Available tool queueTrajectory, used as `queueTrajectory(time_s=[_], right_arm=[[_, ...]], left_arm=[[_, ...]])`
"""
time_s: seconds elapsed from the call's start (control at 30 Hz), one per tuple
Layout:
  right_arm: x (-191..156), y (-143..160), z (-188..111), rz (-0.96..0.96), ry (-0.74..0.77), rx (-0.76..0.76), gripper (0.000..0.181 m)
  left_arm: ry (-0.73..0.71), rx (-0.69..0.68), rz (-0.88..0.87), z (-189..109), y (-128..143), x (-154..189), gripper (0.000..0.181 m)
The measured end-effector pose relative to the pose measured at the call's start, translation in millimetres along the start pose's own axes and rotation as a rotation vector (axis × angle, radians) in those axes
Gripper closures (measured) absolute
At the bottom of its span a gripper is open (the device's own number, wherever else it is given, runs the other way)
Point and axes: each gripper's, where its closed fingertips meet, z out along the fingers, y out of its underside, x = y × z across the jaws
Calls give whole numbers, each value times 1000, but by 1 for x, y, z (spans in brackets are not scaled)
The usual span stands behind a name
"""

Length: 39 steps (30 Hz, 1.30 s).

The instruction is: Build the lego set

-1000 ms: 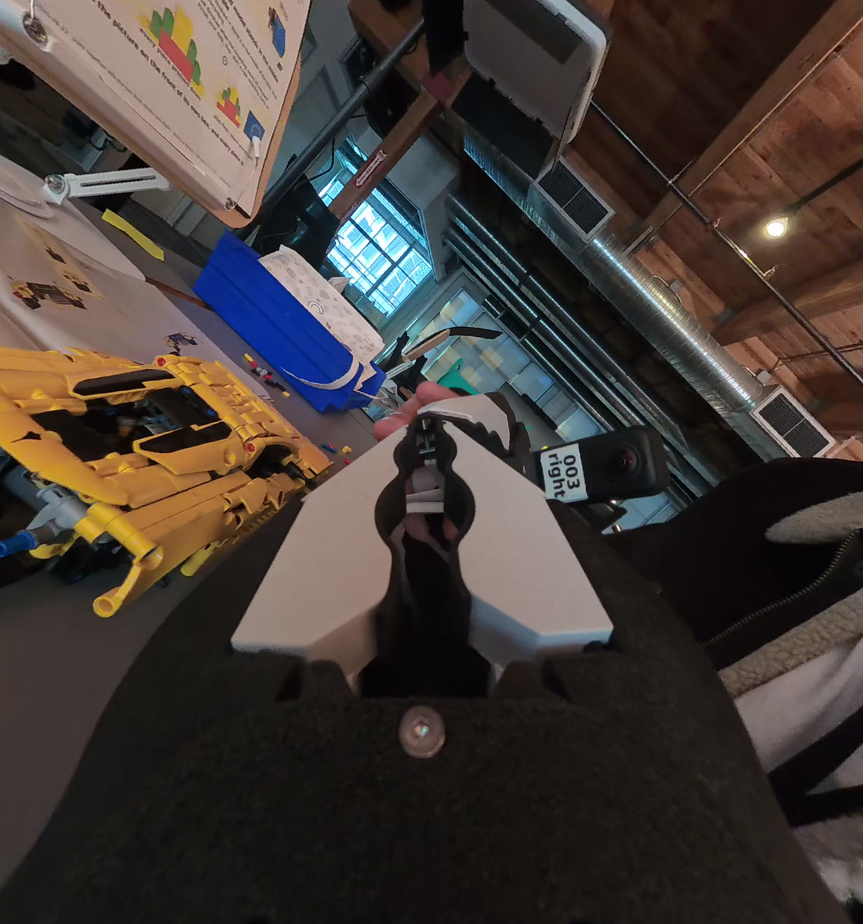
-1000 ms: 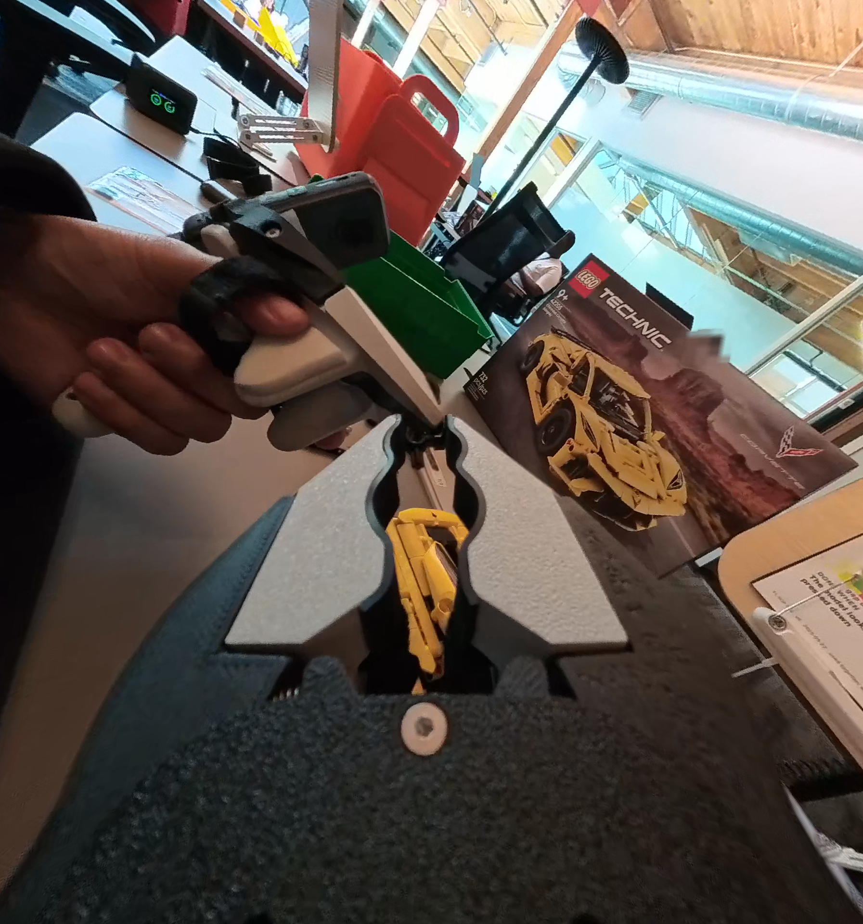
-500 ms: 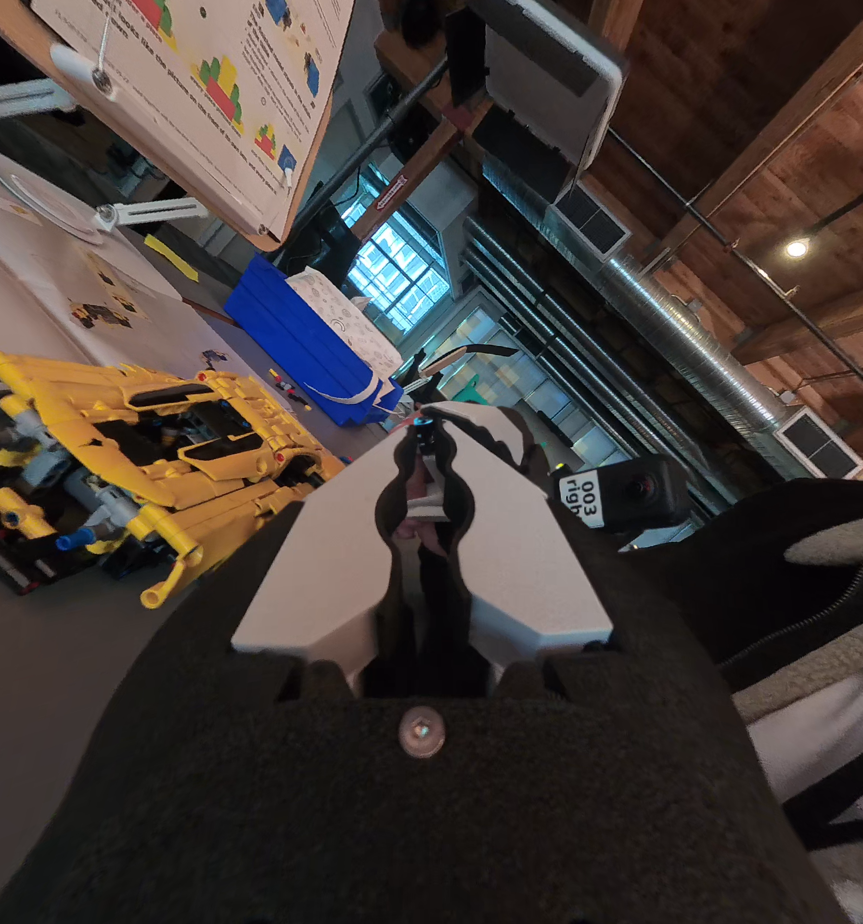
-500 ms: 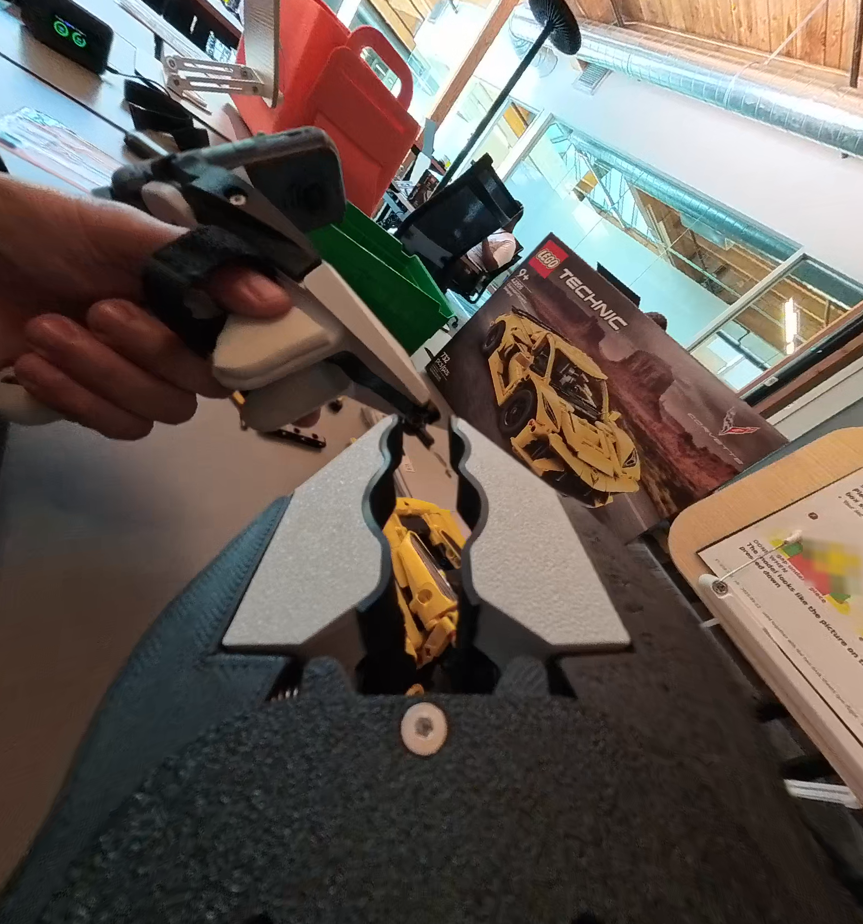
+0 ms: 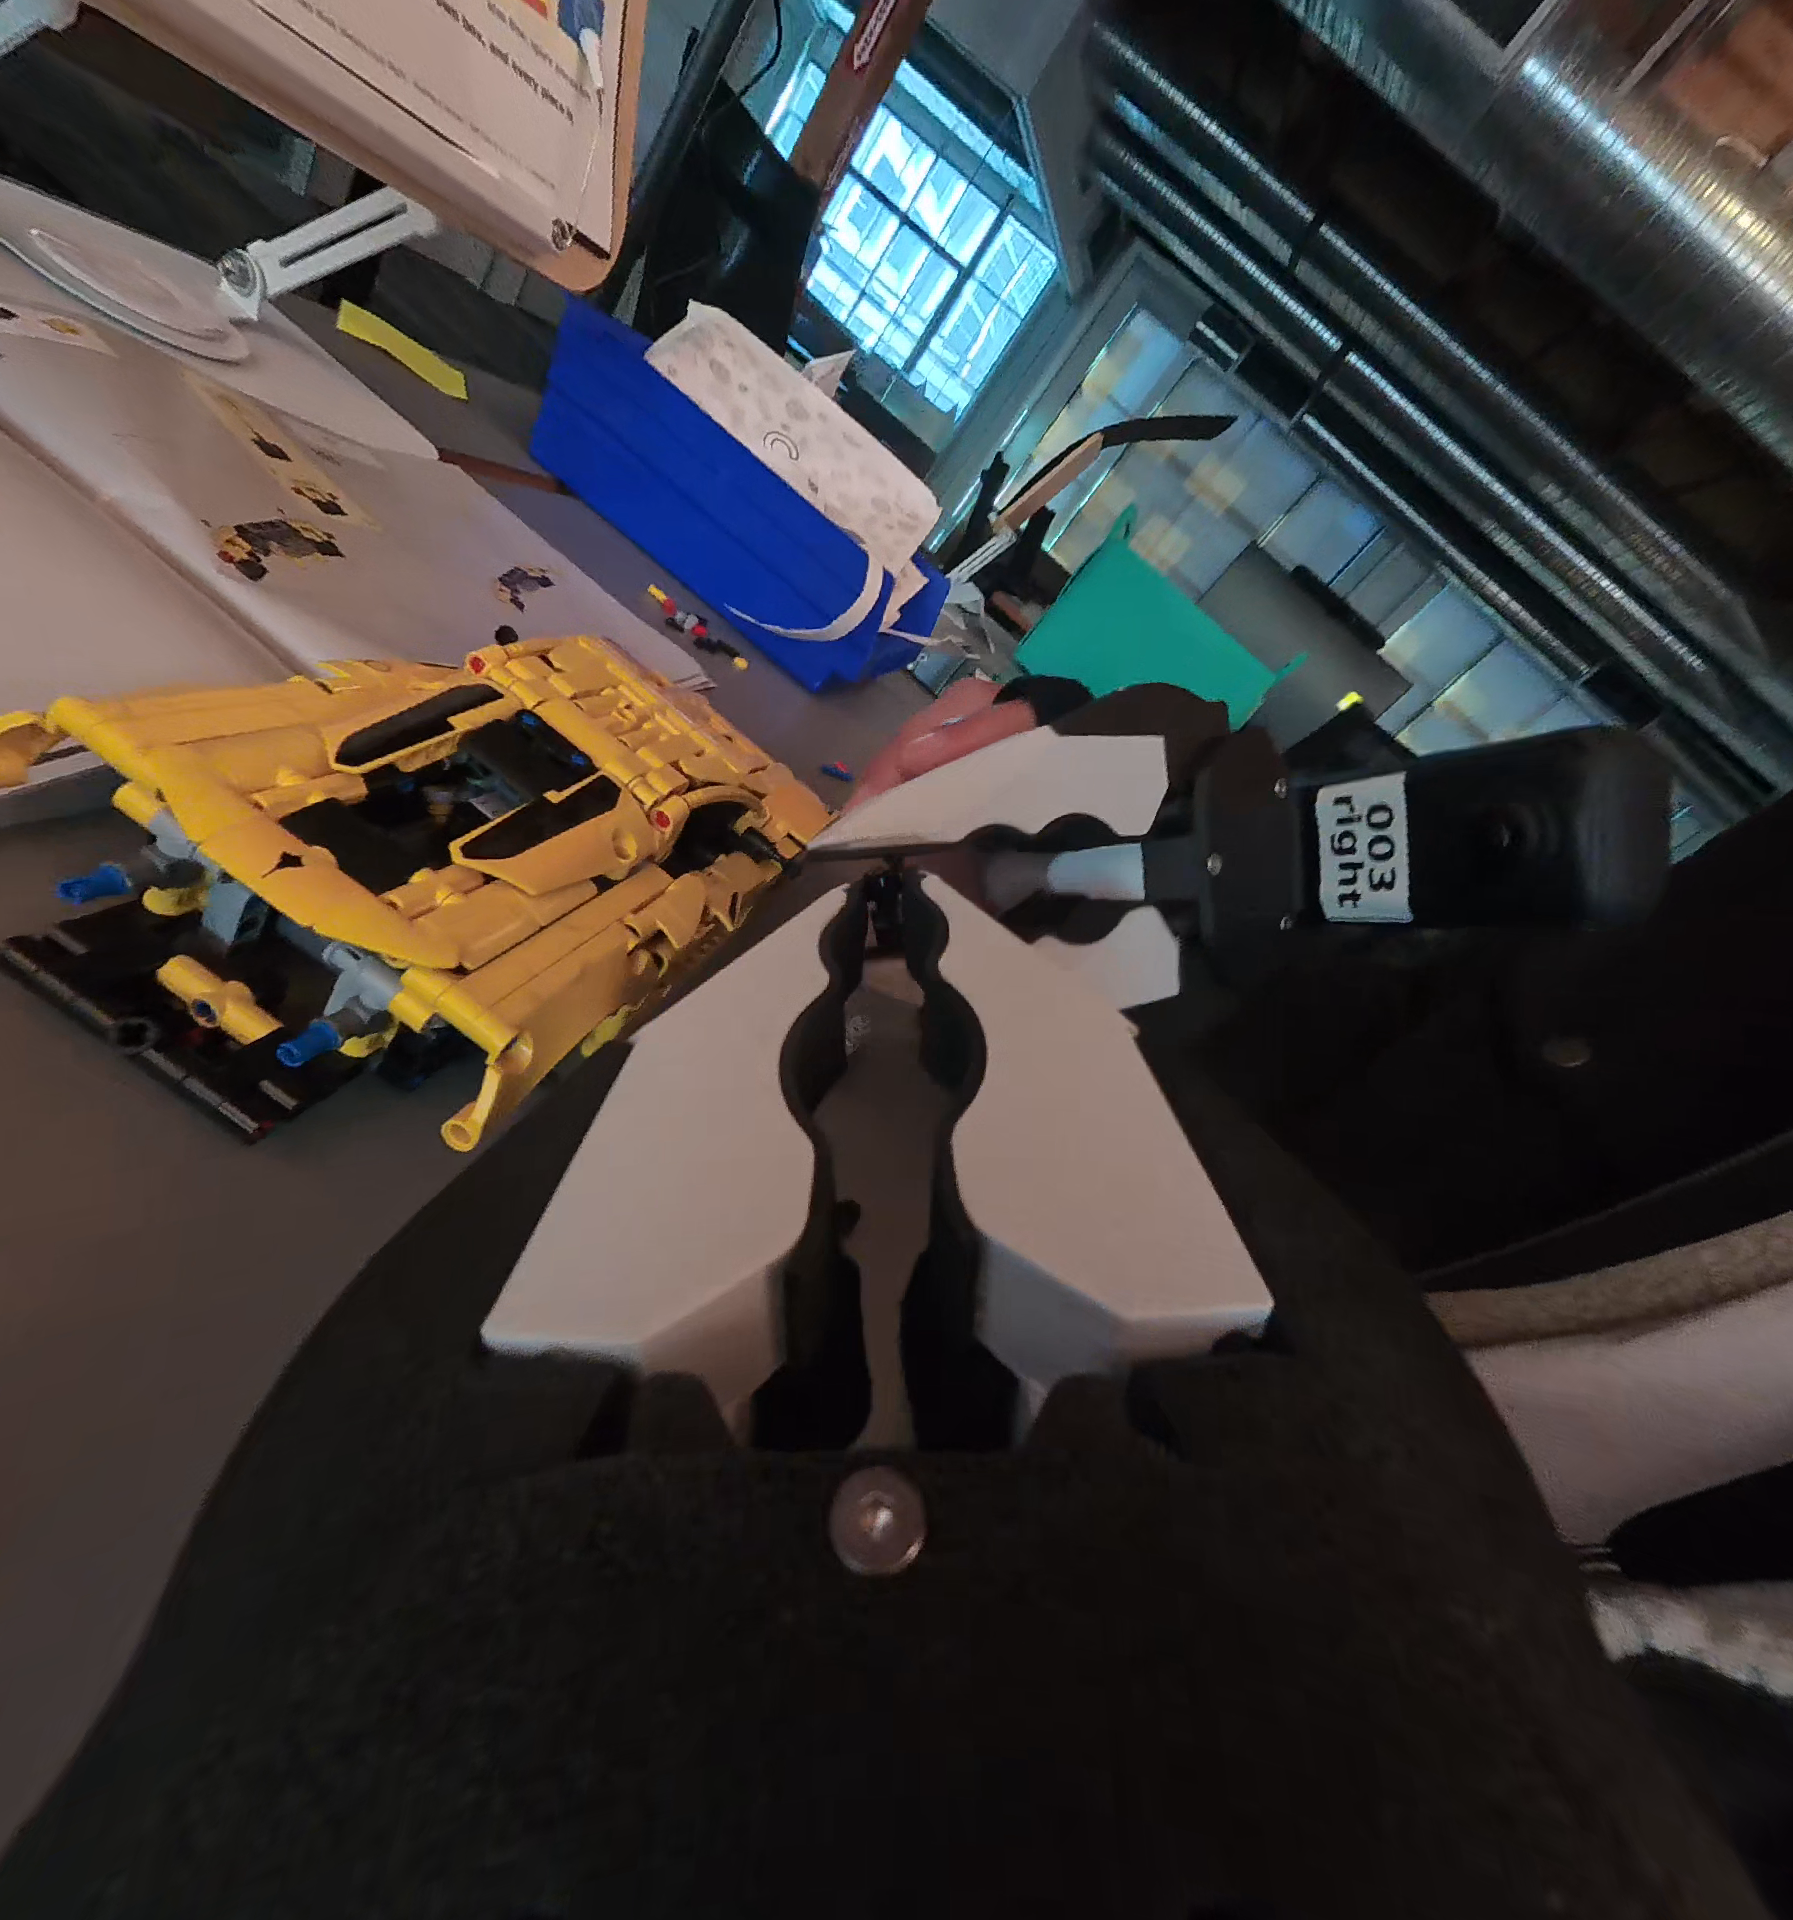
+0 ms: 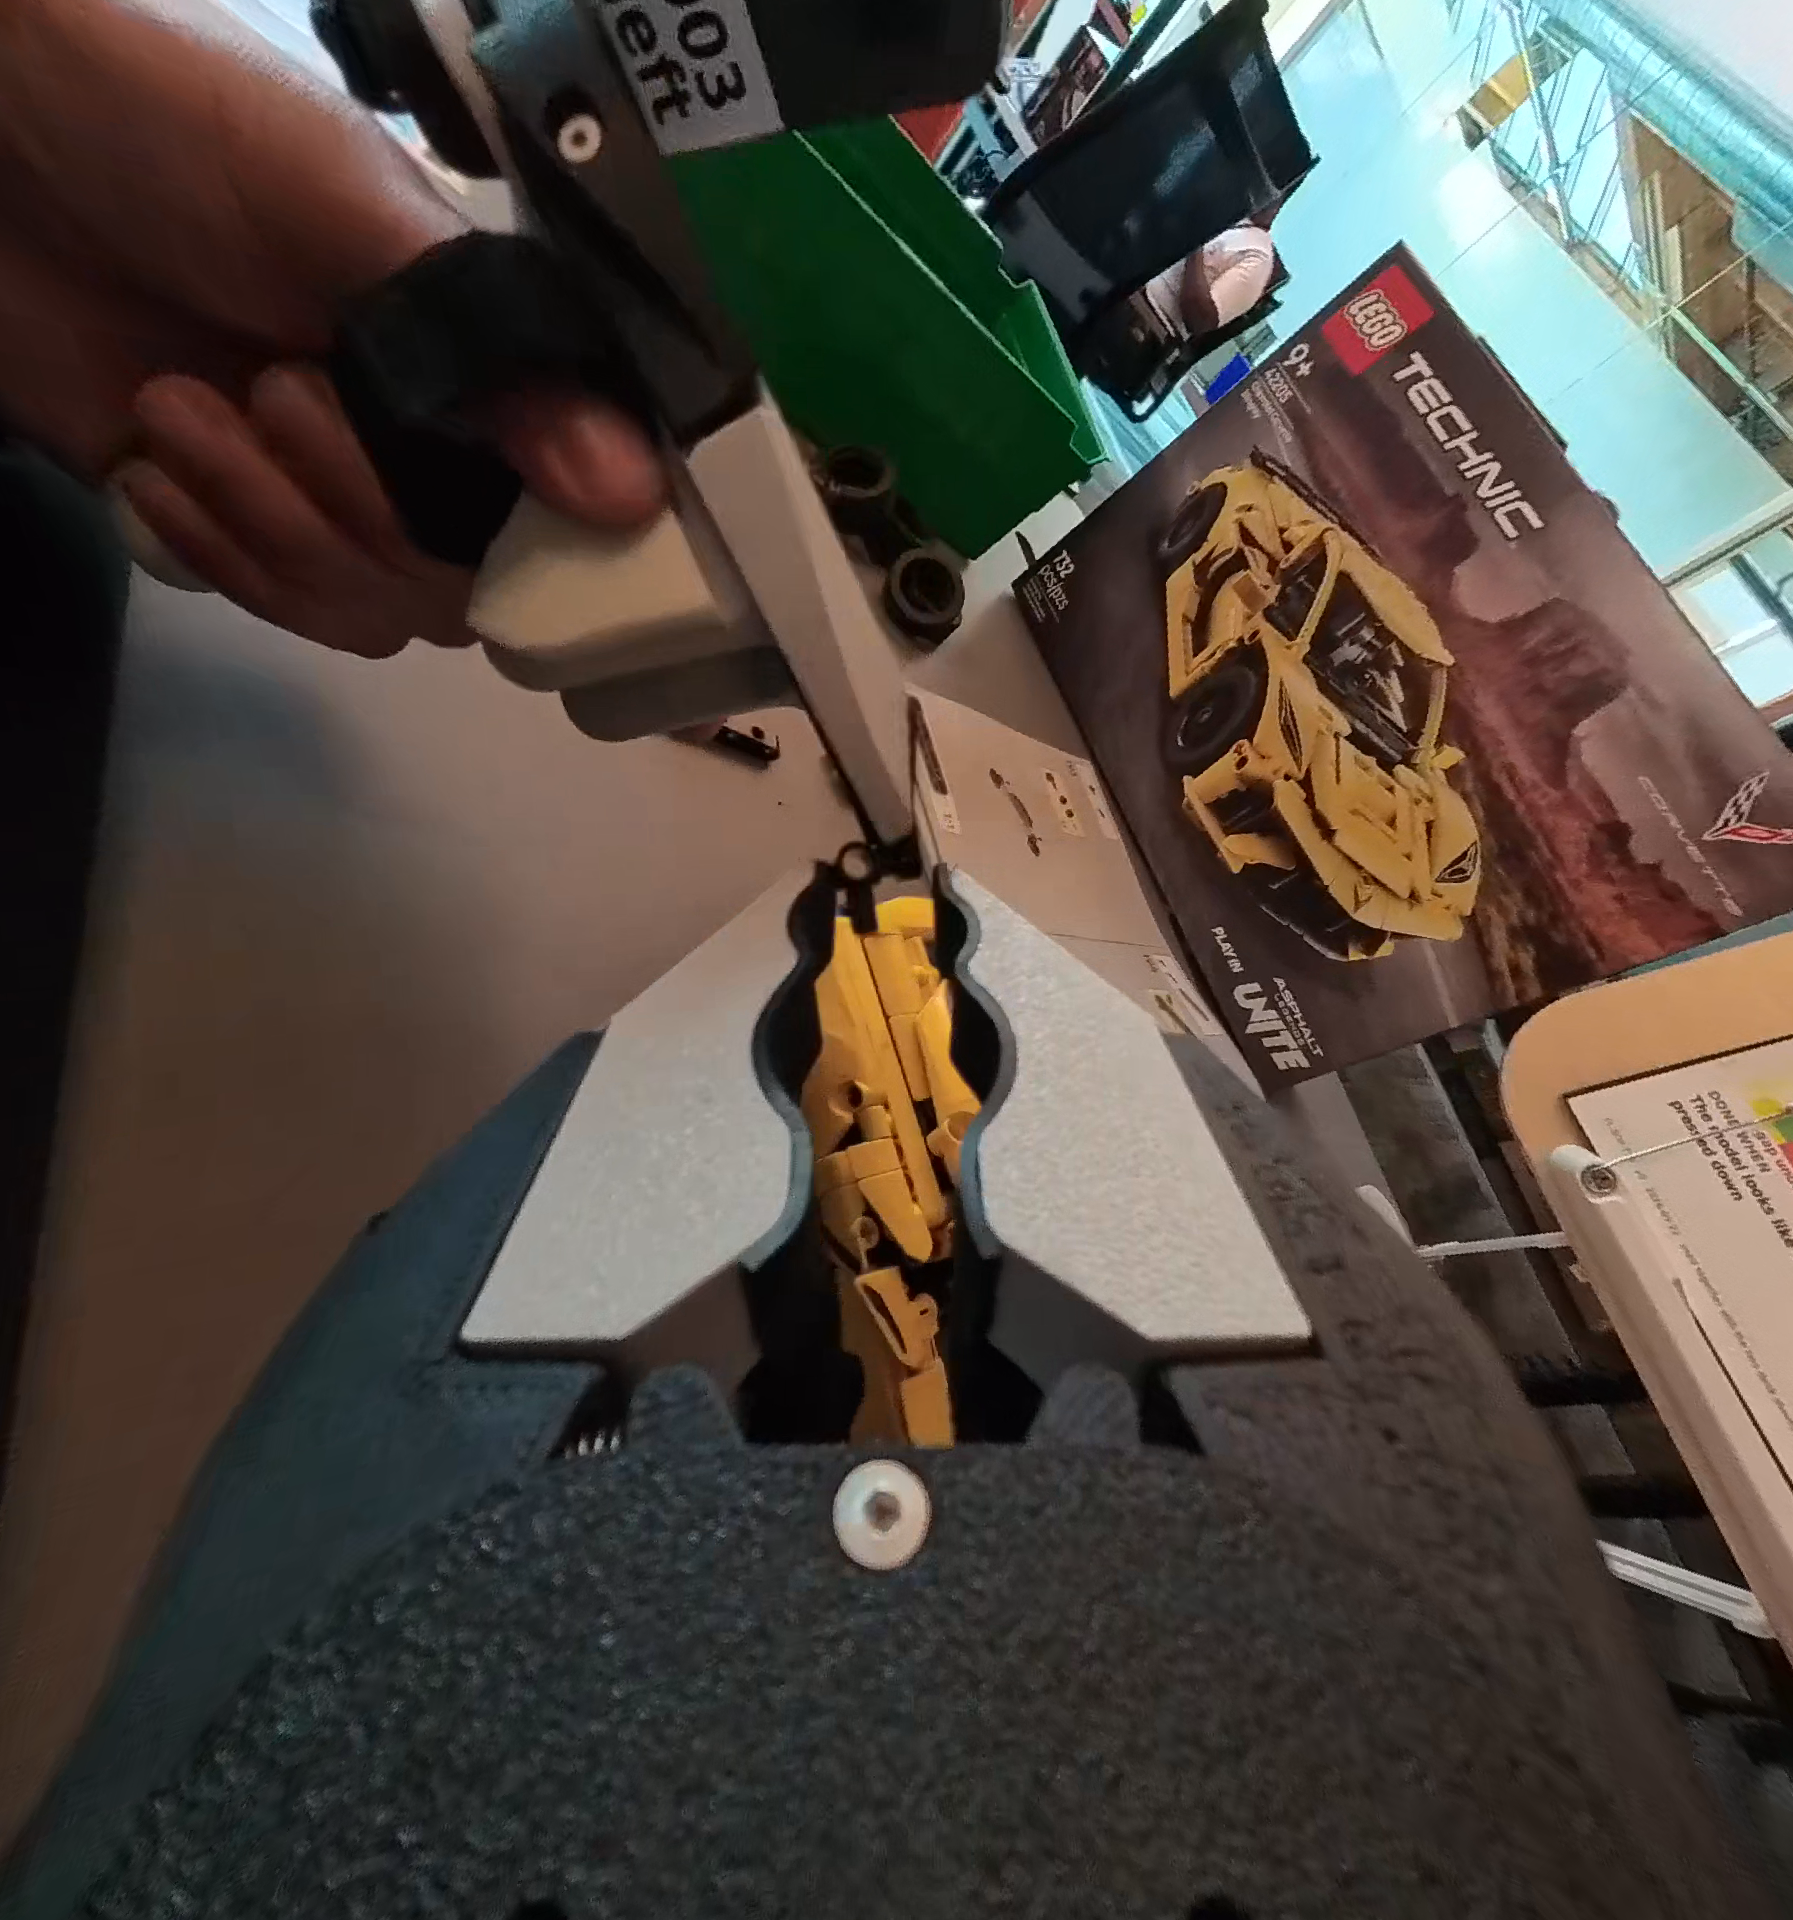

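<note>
Both hand-held grippers now meet tip to tip beside the yellow car.

My left hand-held gripper [image 5: 884, 902] and right hand-held gripper [image 6: 876, 871], nearly shut, pinch a small black piece [image 6: 864, 858] between them; the car [image 5: 435, 862] has come nearer on the counter [image 5: 144, 1299], so fitting looks imminent.

glossy yellow plastic car model [image 5: 435, 831], matt grey table [image 5: 144, 1299], rough black gripper body, glossy cardboard set box [image 6: 1443, 665]

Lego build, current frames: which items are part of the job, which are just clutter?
Job:
yellow car model
small black piece at the tips of the left gripper and right gripper
instruction booklet
black tyres
set box

Clutter:
blue bin
green bin
</note>
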Motion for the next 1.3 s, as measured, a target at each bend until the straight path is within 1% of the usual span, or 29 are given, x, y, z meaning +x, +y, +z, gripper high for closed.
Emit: queueTrajectory(time_s=[0.07, 0.3, 0.5, 0.77, 0.8, 0.87, 0.97, 1.03, 1.1, 1.3], right_arm=[[-1, 0, -1, 10, -16, -2, 167], [-3, 2, -1, 48, -60, -15, 168], [-3, 2, -3, 17, -70, -22, 168], [-5, 6, -3, -84, -67, -51, 171], [-8, 5, -3, -107, -81, -47, 177], [-9, 5, -2, -135, -73, -58, 178], [-8, 3, -3, -85, -84, -39, 177], [-8, 0, -2, 14, -112, -13, 177], [-8, 3, -2, 94, -143, -24, 175], [-10, 6, -1, 42, -98, -37, 170]], left_arm=[[-5, 0, 13, 1, 0, 0, 175], [-11, -4, 38, 1, 1, 1, 175], [-18, -4, 69, 2, 2, 3, 175], [-33, -18, 85, 3, 5, 2, 175], [-34, -18, 85, 4, 5, 2, 174], [-34, -17, 83, 3, 5, 1, 175], [-19, -5, 71, 2, 3, 3, 175], [-2, 4, 47, 1, 2, 3, 175], [-7, -3, 45, 1, 3, 2, 175], [-14, -13, 31, 1, 4, 0, 175]])
